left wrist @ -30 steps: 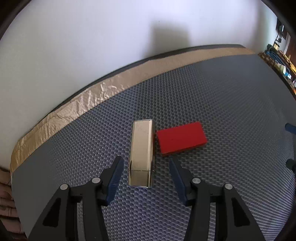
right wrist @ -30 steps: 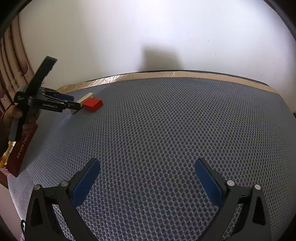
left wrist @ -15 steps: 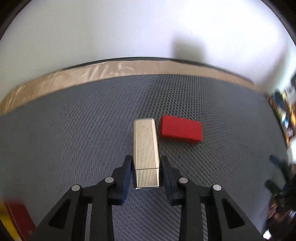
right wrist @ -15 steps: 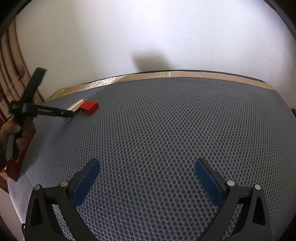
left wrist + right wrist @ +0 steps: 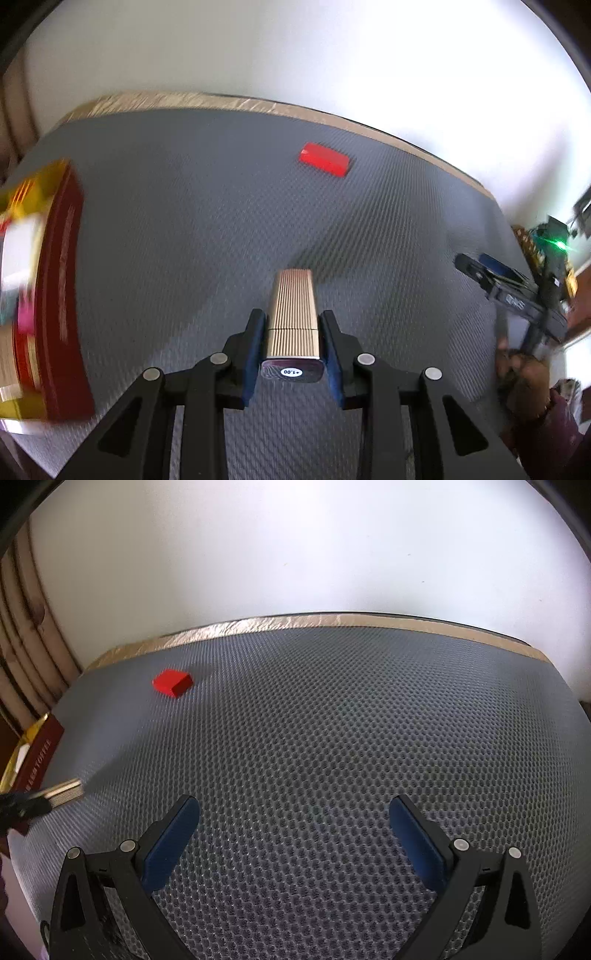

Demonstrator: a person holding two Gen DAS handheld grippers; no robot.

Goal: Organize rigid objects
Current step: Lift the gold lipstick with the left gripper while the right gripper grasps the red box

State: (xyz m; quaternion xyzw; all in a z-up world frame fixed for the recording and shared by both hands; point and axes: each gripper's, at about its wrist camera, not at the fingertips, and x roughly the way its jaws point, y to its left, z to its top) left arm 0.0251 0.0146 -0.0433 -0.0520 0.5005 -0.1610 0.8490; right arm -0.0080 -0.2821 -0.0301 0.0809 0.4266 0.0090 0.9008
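Note:
My left gripper (image 5: 292, 325) is shut on a ribbed gold case (image 5: 293, 310) and holds it above the grey mesh mat (image 5: 184, 221). A small label reading +1.00 shows on its near end. The gold case also shows at the left edge of the right wrist view (image 5: 64, 792). A red block (image 5: 324, 164) lies on the mat near the far edge, also in the right wrist view (image 5: 173, 681). My right gripper (image 5: 293, 827) is open and empty over the middle of the mat; it shows at the right in the left wrist view (image 5: 495, 269).
A dark red box with gold trim (image 5: 55, 295) stands at the mat's left edge, also in the right wrist view (image 5: 37, 760). Tan tape (image 5: 332, 622) runs along the mat's far edge under a white wall. Clutter (image 5: 546, 236) sits past the right edge.
My left gripper closed on the gold case, lifted it and pulled back away from the red block, toward the dark red box. The right gripper stayed open and barely moved.

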